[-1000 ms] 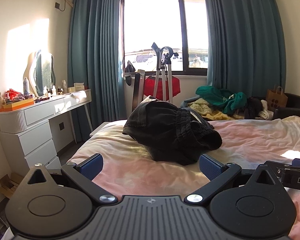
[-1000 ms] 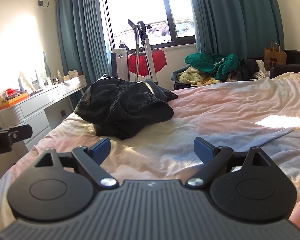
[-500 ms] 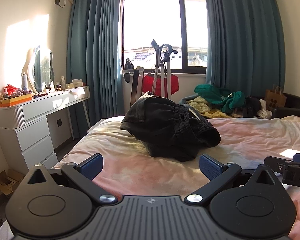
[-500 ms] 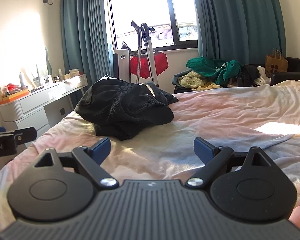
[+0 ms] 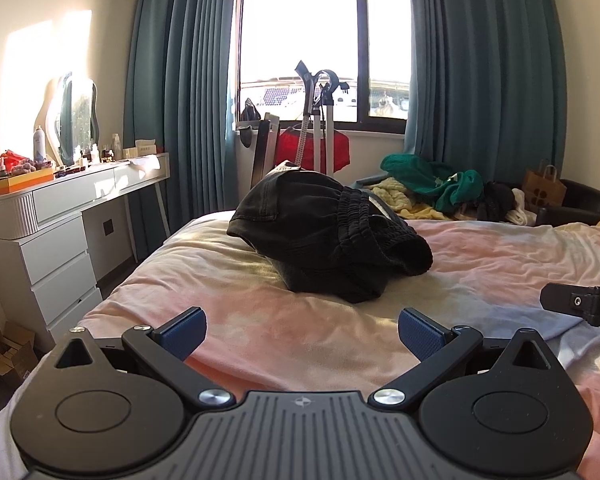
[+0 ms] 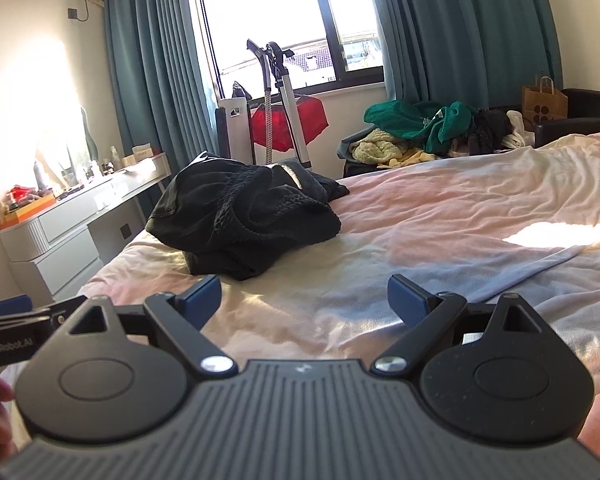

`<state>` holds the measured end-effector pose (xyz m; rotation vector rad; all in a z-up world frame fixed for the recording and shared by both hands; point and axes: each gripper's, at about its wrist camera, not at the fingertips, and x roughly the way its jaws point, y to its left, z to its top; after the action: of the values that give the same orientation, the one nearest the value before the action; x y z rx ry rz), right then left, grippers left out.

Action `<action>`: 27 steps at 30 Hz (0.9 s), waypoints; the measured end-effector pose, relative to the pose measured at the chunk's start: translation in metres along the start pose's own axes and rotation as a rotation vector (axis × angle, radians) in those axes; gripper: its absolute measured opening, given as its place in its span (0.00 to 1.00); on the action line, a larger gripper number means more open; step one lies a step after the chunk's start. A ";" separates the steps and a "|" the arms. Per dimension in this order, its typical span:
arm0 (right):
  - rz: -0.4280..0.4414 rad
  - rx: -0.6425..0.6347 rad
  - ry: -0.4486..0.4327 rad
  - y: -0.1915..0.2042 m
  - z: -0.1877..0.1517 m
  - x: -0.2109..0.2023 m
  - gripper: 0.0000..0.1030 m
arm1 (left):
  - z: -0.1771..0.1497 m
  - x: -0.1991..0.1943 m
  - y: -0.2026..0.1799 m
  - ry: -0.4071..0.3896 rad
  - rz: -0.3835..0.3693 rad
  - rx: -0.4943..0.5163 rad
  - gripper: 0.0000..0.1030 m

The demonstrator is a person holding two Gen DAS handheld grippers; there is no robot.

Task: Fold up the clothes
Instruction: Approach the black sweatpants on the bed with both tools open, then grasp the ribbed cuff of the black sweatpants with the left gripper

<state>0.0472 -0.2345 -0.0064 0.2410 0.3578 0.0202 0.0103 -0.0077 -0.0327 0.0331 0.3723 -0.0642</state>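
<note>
Black garment (image 5: 332,240): crumpled heap with a ribbed elastic band showing, lying on the bed (image 5: 500,256) toward its left far corner; unfolded. Same heap in right wrist view (image 6: 244,220), bunched, resting on the pink and pale yellow sheet (image 6: 440,216).

Left tool (image 5: 302,330): released, blue pads spread wide, nothing between them; low over the near part of the bed, apart from the garment. Right tool (image 6: 304,300): released likewise, grasping nothing, also short of the heap. Its black body shows at the right edge of the left wrist view.

Surroundings: white dresser worktop (image 5: 80,188) left of the bed, carrying bottles and a mirror. Teal curtains (image 5: 180,80) flank the window. Pile of green and yellow clothes (image 5: 432,188) beyond the bed.
</note>
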 end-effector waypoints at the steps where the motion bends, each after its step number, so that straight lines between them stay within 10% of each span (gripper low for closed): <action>1: -0.001 0.004 0.002 -0.001 0.000 0.000 0.89 | -0.001 0.002 -0.001 0.005 -0.002 0.000 1.00; 12: -0.029 0.056 0.036 -0.012 0.002 -0.002 0.89 | 0.001 0.063 -0.027 0.071 -0.013 0.107 0.94; 27: -0.037 0.252 0.072 -0.060 -0.001 0.030 0.89 | 0.105 0.279 -0.129 -0.057 0.161 0.376 0.94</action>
<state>0.0734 -0.2908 -0.0323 0.4837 0.4368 -0.0534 0.2986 -0.1568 -0.0393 0.4311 0.2953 0.0251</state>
